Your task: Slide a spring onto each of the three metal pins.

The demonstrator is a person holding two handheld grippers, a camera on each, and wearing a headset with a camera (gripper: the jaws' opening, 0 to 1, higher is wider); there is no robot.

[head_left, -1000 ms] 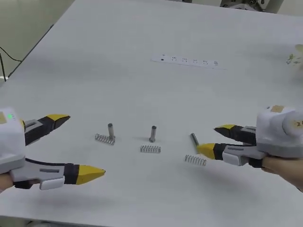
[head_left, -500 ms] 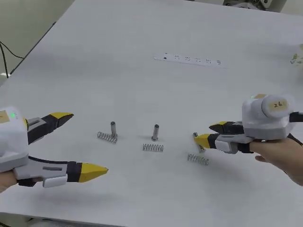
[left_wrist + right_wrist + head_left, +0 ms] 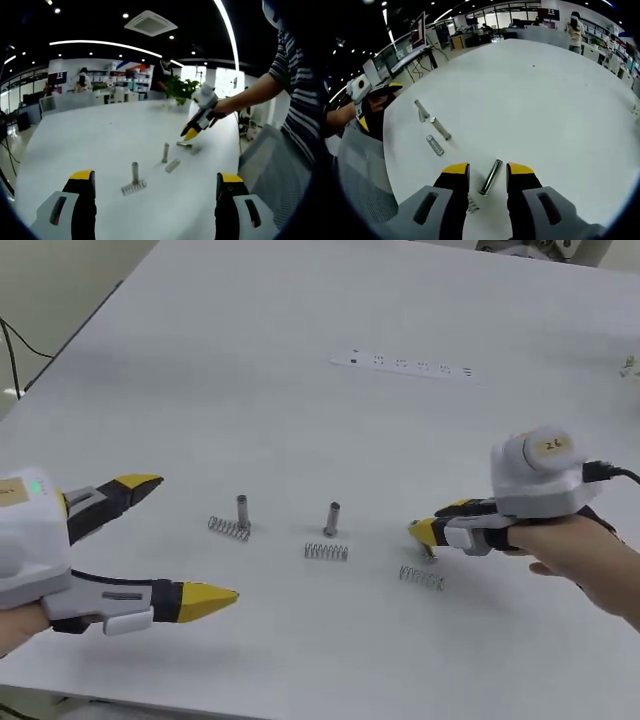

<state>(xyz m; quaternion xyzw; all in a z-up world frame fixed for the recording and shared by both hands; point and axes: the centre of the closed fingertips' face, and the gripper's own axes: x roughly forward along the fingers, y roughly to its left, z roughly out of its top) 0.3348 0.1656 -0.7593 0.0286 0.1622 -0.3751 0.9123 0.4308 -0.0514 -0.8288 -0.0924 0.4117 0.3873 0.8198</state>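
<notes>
Nearest to us, the left gripper [image 3: 178,540] hovers over the front of the white table [image 3: 300,660], and we see its yellow-tipped jaws spread wide apart and holding nothing. Just beyond it, three springs lie flat on the table in a row. The left spring [image 3: 228,528] lies right beside the foot of the left pin [image 3: 242,508]. The middle spring [image 3: 326,552] is just in front of the middle pin [image 3: 333,518]. The right spring [image 3: 421,578] lies near the tips of the right gripper [image 3: 425,531]. The left and middle pins stand upright. The right gripper points in from the right with its tips low at the right pin [image 3: 491,176]. In the right gripper view we see its jaws a little apart on either side of that pin, with a sliver of table showing on each side, so the pin is straddled, not pinched. We cannot tell whether that pin stands or leans. Farther back a white power strip [image 3: 405,366] lies flat.
</notes>
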